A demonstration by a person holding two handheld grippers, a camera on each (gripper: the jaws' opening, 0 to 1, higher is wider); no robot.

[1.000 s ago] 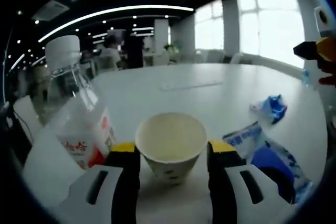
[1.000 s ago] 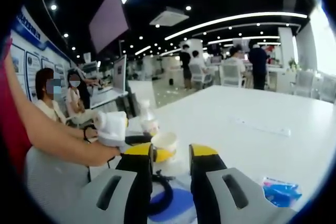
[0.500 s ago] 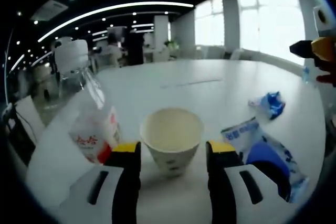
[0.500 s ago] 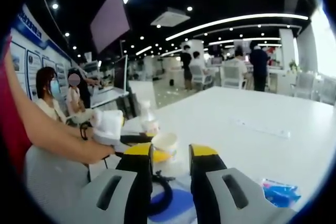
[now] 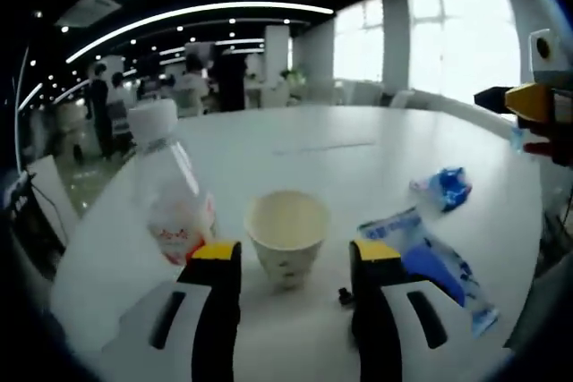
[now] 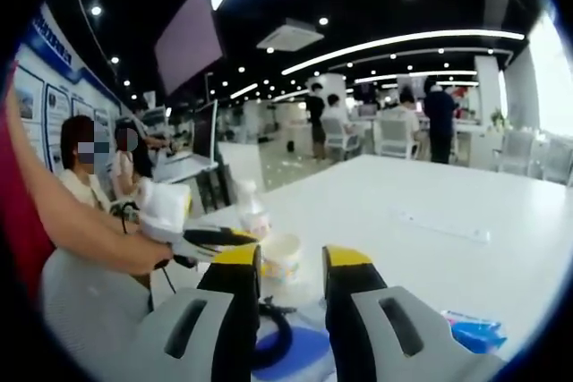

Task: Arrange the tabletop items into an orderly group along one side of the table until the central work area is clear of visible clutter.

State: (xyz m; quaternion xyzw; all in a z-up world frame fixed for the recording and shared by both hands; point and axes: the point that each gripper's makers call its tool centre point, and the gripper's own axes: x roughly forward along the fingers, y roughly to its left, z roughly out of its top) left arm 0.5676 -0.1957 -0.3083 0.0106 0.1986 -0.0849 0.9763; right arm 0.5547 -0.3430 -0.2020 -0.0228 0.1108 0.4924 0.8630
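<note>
Left tool [image 5: 288,261] is held spread just short of the paper cup [image 5: 287,235], which stands beside the bottle [image 5: 175,190] near the desk [image 5: 358,163] edge, apparently grouped there.

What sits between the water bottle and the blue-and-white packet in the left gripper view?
The paper cup, upright on the white table, stands between the water bottle and the blue-and-white packet, ahead of the open left gripper.
</note>
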